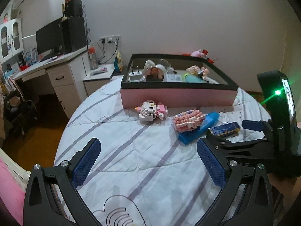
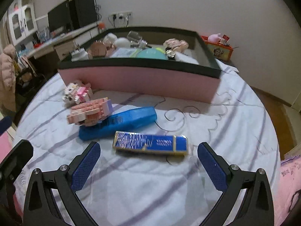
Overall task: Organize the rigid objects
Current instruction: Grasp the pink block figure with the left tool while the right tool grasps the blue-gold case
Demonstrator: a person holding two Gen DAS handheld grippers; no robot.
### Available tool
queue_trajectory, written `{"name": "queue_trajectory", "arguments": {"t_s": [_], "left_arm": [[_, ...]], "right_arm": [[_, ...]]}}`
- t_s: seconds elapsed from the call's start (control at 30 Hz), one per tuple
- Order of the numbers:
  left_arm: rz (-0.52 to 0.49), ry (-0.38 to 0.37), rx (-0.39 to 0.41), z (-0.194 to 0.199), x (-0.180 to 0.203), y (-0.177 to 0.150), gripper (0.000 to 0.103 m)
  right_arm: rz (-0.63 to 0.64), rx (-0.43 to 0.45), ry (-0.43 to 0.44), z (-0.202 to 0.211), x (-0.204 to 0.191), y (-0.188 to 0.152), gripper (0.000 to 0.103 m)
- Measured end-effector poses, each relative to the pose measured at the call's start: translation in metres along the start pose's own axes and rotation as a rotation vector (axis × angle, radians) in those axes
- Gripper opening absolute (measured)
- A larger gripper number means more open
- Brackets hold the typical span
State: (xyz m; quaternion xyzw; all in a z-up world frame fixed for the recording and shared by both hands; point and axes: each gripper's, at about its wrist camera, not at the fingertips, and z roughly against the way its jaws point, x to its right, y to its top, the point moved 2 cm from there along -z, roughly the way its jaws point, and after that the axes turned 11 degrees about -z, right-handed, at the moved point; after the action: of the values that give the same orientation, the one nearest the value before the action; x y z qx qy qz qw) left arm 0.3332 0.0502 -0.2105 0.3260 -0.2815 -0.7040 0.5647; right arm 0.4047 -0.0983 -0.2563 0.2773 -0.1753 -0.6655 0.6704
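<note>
A pink box with a black rim (image 1: 176, 96) (image 2: 143, 79) stands on the bed and holds several items. In front of it lie a white-and-pink brick cat figure (image 1: 150, 111) (image 2: 77, 93), a pink brick model (image 1: 188, 121) (image 2: 90, 112) resting on a blue case (image 1: 205, 127) (image 2: 128, 121), and a shiny blue-and-gold flat box (image 1: 224, 129) (image 2: 150, 143). My left gripper (image 1: 148, 148) is open and empty above the bedsheet. My right gripper (image 2: 148, 152) (image 1: 228, 131) is open, its fingers on either side of the blue-and-gold box, just short of it.
The bed has a white quilt with grey stripes (image 1: 131, 150). A desk with monitor (image 1: 50, 35) and a nightstand (image 1: 97, 77) stand to the left. A small orange box of toys (image 2: 220, 47) sits behind the pink box. Pink fabric (image 2: 289, 184) lies at the right.
</note>
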Motion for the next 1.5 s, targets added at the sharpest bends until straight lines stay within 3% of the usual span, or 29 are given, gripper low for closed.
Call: {"name": "queue_trajectory", "arguments": {"t_s": [0.07,0.17,0.3,0.53,0.77,0.8,0.93,1.0,1.1,1.5], "left_arm": [[0.005,-0.012,-0.018,-0.007,0.001,0.001,0.103],[0.000,-0.022,-0.042,-0.015,0.006,0.004,0.103],[-0.026,-0.023,-0.063,-0.025,0.017,0.010,0.103],[-0.021,-0.073,-0.103,-0.049,0.038,0.029,0.103],[0.023,-0.098,-0.156,-0.083,0.050,0.043,0.103],[0.021,-0.083,-0.169,-0.087,0.051,0.043,0.101],[0.067,-0.104,-0.169,-0.092,0.045,0.041,0.073],[0.067,-0.114,-0.166,-0.093,0.043,0.041,0.071],[0.058,-0.143,-0.159,-0.093,0.044,0.040,0.058],[-0.026,-0.084,-0.095,-0.034,0.030,0.020,0.056]], "right_arm": [[0.014,-0.015,-0.024,-0.010,-0.001,0.002,0.103],[-0.013,-0.010,0.008,-0.010,0.007,0.002,0.084],[-0.032,-0.002,0.068,-0.004,0.021,0.003,0.084],[-0.081,0.042,-0.025,0.010,0.060,0.003,0.085],[-0.127,0.043,0.032,0.010,0.075,0.004,0.085],[-0.128,0.038,0.039,0.010,0.075,0.004,0.085],[-0.143,0.036,0.060,0.008,0.078,0.005,0.085],[-0.150,0.031,0.071,0.007,0.079,0.005,0.085],[-0.152,0.032,0.073,0.007,0.079,0.005,0.085],[-0.094,0.053,0.066,0.023,0.065,-0.008,0.085]]}}
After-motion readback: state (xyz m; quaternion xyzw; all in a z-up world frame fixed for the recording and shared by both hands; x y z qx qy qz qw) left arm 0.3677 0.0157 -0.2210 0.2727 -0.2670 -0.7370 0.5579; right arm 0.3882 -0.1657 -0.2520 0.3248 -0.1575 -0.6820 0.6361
